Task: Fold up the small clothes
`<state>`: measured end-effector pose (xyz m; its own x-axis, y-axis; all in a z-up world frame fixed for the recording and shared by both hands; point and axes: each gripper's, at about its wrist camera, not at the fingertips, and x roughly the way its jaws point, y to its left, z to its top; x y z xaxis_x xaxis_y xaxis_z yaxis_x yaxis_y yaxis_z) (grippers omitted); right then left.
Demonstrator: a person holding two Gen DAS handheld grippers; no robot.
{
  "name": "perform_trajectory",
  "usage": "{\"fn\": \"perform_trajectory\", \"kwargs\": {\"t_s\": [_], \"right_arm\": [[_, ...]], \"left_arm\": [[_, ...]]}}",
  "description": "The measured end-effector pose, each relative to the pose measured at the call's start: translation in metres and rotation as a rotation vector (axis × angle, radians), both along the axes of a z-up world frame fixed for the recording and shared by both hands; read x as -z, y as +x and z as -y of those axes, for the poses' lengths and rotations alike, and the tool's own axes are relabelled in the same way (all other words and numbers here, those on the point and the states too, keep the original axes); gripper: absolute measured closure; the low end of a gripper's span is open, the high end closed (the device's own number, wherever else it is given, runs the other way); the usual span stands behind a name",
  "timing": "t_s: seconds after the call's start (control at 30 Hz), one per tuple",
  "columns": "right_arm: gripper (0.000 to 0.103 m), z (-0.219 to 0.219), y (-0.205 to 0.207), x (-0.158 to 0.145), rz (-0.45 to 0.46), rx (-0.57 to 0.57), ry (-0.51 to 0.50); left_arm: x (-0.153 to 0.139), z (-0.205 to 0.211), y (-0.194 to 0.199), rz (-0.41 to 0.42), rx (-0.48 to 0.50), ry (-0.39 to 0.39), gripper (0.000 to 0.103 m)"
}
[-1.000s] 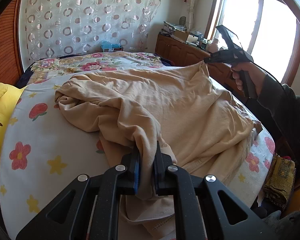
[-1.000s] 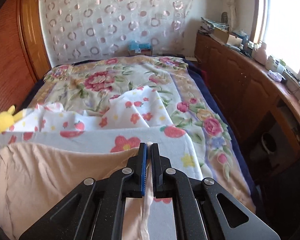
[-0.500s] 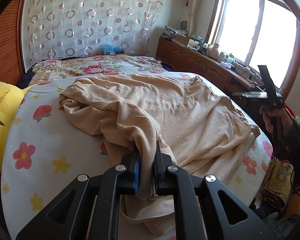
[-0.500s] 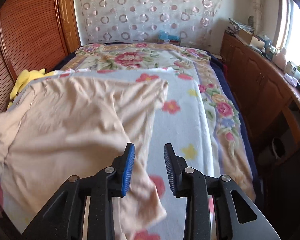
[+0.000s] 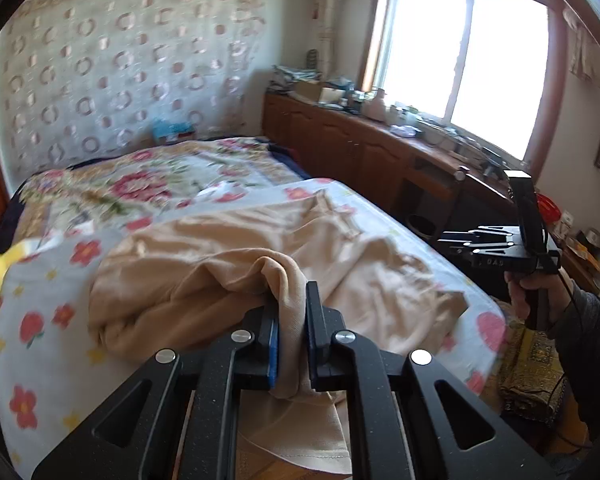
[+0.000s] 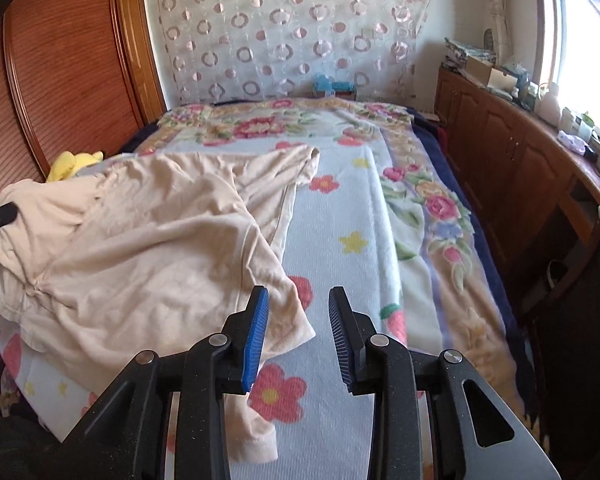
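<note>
Right gripper (image 5: 456,240) body shows small lettering, possibly "GXO"; blurred.

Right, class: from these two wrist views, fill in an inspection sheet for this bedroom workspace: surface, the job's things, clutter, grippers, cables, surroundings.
Surface: bed covered by a flower-print blanket, bare on its window side.
Job's things: one beige garment, crumpled and unfolded, lying toward the wardrobe side.
Clutter: yellow plush toy at the bed's edge; blue box at the far end.
Grippers: left gripper shut on a bunch of the beige garment; right gripper open, nothing between its pads, the garment's edge below it.
Cables: thin dark cable along the person's sleeve.
Surroundings: wooden wardrobe, circle-pattern curtain, crowded wooden cabinet under a bright window.
</note>
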<state>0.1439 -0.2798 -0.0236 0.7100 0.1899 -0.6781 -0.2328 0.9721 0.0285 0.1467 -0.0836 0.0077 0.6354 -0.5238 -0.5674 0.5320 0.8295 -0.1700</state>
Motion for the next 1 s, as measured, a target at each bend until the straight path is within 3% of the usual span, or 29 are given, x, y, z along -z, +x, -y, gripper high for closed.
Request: {"fn": "perform_trajectory", "kwargs": {"t_s": [0.23, 0.33, 0.4, 0.47, 0.57, 0.73, 1.0], "right_arm": [[0.071, 0.010, -0.029, -0.003, 0.063, 0.008, 0.035], [0.071, 0.008, -0.034, 0.000, 0.072, 0.007, 0.036], [0.071, 0.007, -0.036, 0.002, 0.071, 0.002, 0.035], [0.071, 0.004, -0.038, 0.003, 0.072, -0.005, 0.035], [0.071, -0.001, -0.040, -0.001, 0.079, -0.016, 0.032], [0.071, -0.016, -0.036, -0.003, 0.083, -0.056, 0.033], [0.071, -0.070, -0.013, -0.003, 0.087, -0.181, 0.014]], "left_arm": [[-0.031, 0.078, -0.001, 0.036, 0.161, 0.011, 0.092], [-0.035, 0.090, -0.003, 0.034, 0.175, 0.001, 0.090], [-0.033, 0.089, 0.000, 0.031, 0.172, 0.005, 0.074], [-0.031, 0.084, 0.002, 0.036, 0.153, 0.005, 0.046], [-0.029, 0.071, 0.006, 0.042, 0.098, 0.008, 0.024], [-0.020, 0.027, 0.008, 0.057, -0.008, 0.032, 0.021], [0.012, -0.048, 0.012, 0.016, -0.177, 0.028, 0.020]]}}
